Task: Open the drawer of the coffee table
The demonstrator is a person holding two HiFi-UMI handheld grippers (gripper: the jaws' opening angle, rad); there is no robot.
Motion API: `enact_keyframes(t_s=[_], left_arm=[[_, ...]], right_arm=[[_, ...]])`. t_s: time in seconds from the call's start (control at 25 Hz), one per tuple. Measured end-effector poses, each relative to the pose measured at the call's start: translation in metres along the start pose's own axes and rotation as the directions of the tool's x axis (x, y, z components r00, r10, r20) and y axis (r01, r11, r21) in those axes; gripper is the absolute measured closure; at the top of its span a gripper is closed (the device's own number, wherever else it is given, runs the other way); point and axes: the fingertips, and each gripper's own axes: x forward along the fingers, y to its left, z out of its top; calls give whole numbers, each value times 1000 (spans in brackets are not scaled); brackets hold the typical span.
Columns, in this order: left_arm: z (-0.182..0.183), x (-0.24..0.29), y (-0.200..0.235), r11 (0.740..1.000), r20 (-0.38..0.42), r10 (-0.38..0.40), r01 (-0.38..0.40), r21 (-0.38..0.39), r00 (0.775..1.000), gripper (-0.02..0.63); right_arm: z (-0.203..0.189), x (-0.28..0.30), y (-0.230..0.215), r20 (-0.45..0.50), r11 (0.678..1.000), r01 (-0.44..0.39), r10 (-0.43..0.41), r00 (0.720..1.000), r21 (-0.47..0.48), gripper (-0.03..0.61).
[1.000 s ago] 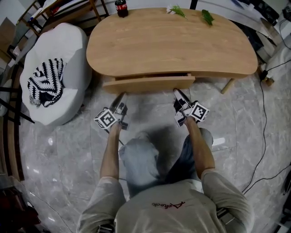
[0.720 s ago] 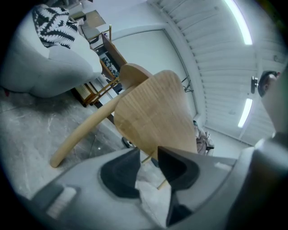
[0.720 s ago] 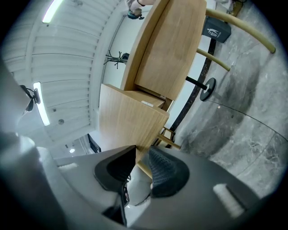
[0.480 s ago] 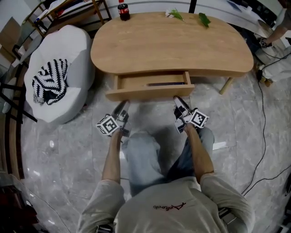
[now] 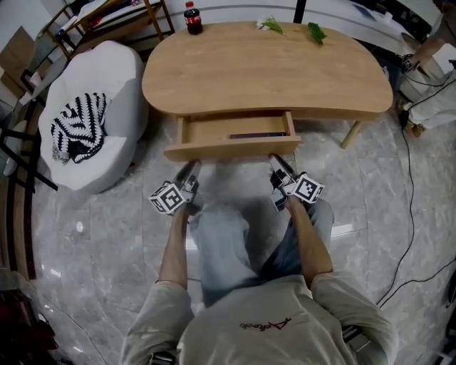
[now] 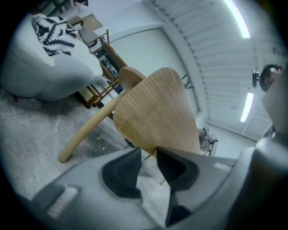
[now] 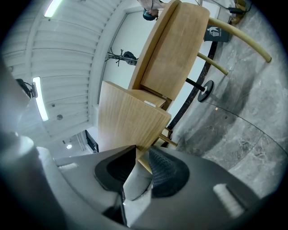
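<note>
The light wooden coffee table (image 5: 263, 71) stands in front of me with its drawer (image 5: 231, 148) pulled well out. A dark flat thing lies inside the drawer. My left gripper (image 5: 192, 166) meets the drawer front's lower edge near its left end. Its jaws have just been closing, and the wood's edge (image 6: 153, 112) sits between the pads at the tips (image 6: 148, 152). My right gripper (image 5: 273, 160) holds the same edge near the right end. In the right gripper view the panel (image 7: 128, 117) runs between its pads (image 7: 141, 155).
A white beanbag seat (image 5: 107, 78) with a black-and-white striped cloth (image 5: 75, 125) stands left of the table. A cola bottle (image 5: 192, 18) and green leaves (image 5: 313, 30) sit at the table's far edge. Cables (image 5: 413, 178) trail over the marble floor at the right.
The drawer has slid from barely open to well out, and both grippers came back toward me with it. Most of this happened in the first half second.
</note>
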Motion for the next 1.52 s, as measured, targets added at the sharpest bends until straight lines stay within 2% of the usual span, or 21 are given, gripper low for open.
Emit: enact_keyframes(t_s=[0.24, 0.36, 0.44, 0.52, 0.6, 0.72, 0.8, 0.88, 1.04, 1.2, 1.32, 1.4, 1.52], left_arm=[[-9, -1, 2, 997, -48, 33, -29, 71, 998, 513], [-27, 0, 1, 994, -100, 44, -33, 108, 994, 509], [-35, 3, 0, 985, -142, 60, -35, 170, 988, 519], [-40, 7, -2, 969, -168, 78, -36, 244, 983, 546], [-41, 9, -5, 947, -180, 98, -37, 318, 979, 608], [-43, 12, -10, 906, -201, 120, -24, 424, 972, 614], [-44, 16, -12, 884, -217, 125, -9, 468, 968, 614], [-47, 18, -11, 871, -229, 128, 1, 491, 965, 614], [-54, 20, -1, 857, -256, 140, 12, 515, 956, 614], [-53, 26, 11, 858, -265, 137, 20, 514, 954, 614], [-55, 36, 20, 859, -275, 134, 27, 511, 952, 614], [-58, 41, 29, 861, -286, 136, 29, 507, 949, 614], [-64, 46, 42, 871, -314, 144, 31, 489, 938, 614]], right_arm=[[-11, -7, -15, -78, 978, 155, -167, 983, -140, 514], [-26, -9, -19, -127, 959, 183, -213, 969, -214, 546], [-35, -5, -19, -165, 940, 180, -235, 958, -290, 563], [-45, 0, -17, -211, 909, 158, -254, 944, -386, 574], [-56, 3, -12, -256, 864, 119, -272, 927, -489, 574], [-64, 8, -7, -287, 787, 72, -306, 908, -613, 574], [-67, 14, -6, -296, 745, 50, -324, 898, -665, 574], [-70, 20, -8, -305, 717, 34, -338, 891, -696, 574], [-78, 33, -13, -324, 690, 7, -349, 879, -724, 574], [-88, 49, -15, -346, 666, -34, -343, 873, -745, 574], [-102, 61, -23, -375, 641, -71, -353, 857, -765, 574], [-113, 70, -31, -392, 643, -84, -352, 850, -761, 574], [-129, 82, -41, -424, 664, -94, -355, 833, -742, 574]])
